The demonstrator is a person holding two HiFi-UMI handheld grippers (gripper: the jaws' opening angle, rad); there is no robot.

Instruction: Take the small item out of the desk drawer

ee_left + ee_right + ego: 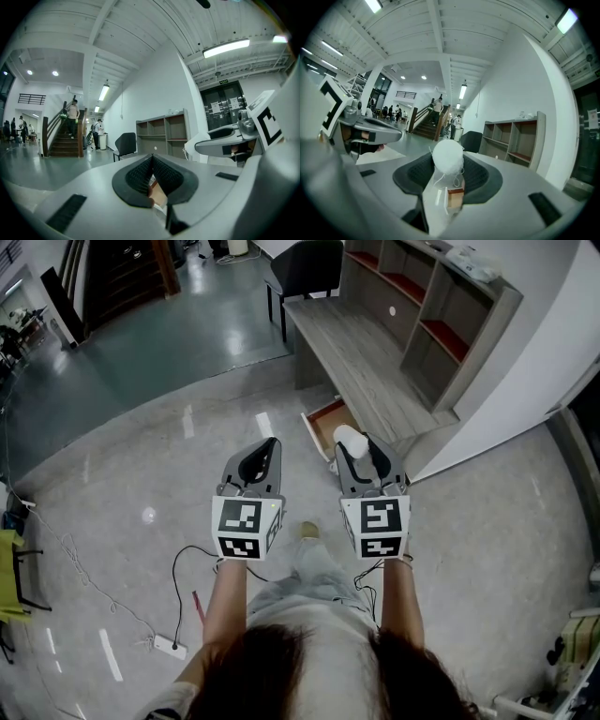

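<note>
The small white item [447,158], a fluffy round ball with what looks like clear film trailing under it, is out of the drawer. It is pinched between the jaws of the right gripper [362,444], which are clamped on it. The right gripper view shows the ball bulging above the dark ribbed pads [478,176]. The head view shows it only as a white lump [348,438] at the jaw tips, held in the air off the near end of the desk [361,362].

The drawer [327,424] stands pulled open at that same end of the desk, just beyond the held item, and only the head view shows it.

The left gripper [271,444] hovers beside the right one, farther out from the desk. The left gripper view shows its jaws pressed together with nothing between them.

That view also shows a shelf unit [164,133] standing along the desk's back, a black chair [125,144] at the desk's far end, and a staircase [63,140] with people on it well beyond the desk.

The head view alone shows a power strip [171,646] on the floor, well away from the desk.
</note>
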